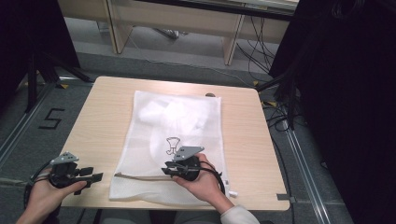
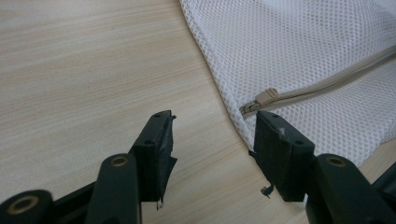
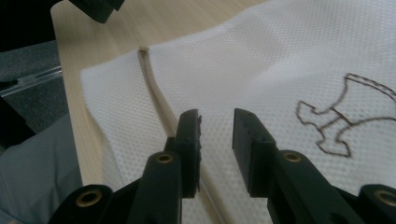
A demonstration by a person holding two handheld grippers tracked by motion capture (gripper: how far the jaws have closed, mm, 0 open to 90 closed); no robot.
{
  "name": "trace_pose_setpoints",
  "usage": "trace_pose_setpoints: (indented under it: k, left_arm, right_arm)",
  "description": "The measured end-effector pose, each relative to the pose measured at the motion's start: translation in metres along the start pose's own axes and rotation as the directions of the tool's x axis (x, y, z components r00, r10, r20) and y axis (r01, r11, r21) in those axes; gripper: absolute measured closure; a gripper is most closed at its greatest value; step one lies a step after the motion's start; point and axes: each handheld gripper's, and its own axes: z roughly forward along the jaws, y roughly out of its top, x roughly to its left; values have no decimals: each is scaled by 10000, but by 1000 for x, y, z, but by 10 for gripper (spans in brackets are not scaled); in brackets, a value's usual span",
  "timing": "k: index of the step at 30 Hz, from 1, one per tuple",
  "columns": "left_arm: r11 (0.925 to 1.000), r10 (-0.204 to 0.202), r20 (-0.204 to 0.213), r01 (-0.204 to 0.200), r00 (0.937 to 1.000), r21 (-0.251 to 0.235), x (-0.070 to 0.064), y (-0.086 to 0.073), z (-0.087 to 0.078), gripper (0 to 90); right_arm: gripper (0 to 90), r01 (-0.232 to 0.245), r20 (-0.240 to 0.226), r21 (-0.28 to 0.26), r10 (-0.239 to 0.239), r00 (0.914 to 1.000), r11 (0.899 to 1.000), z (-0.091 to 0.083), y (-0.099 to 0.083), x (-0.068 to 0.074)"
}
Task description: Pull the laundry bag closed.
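White mesh laundry bag [image 1: 173, 135] flat at table [image 1: 98, 116] centre, long axis running away from person. Beige zipper [image 1: 140, 176] along near edge; pull tab [image 2: 266, 96] at left end. Left gripper [image 1: 95, 177] jaws wide, empty, just left of tab. Right gripper [image 1: 164, 170] jaws narrowly parted, empty, over bag beside zipper, hand [image 1: 203, 179] cupped beneath.

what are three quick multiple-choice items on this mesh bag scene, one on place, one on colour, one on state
1. Where is the zipper pull?
A. at the bag's end nearest the left gripper
B. under the right gripper
C. off the table

2. What colour is the mesh bag?
A. black
B. white
C. red

3. How do the left gripper's jaws stand?
A. shut on the zipper
B. shut on nothing
C. open

A: the left gripper view shows the pull right ahead of its jaws.
B: white netting in all views.
C: table shows between them.
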Motion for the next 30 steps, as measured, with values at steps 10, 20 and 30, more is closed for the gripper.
trace_pose_setpoints:
  k: [10, 20, 30]
  left_arm:
    - [9996, -255, 46, 256, 9997, -156, -1, 0, 3, 467]
    - [9996, -276, 68, 277, 9996, -110, -2, 0, 4, 465]
    - [9995, -296, 92, 297, 9995, -122, -2, 0, 4, 465]
  right_arm:
    - [772, 363, -468, 348, -347, 9983, 9987, 26, 20, 18]
    - [769, 792, -708, 568, -751, 9947, 9952, 47, 31, 28]
    - [778, 676, -1037, 930, -579, 9929, 9934, 72, 46, 37]
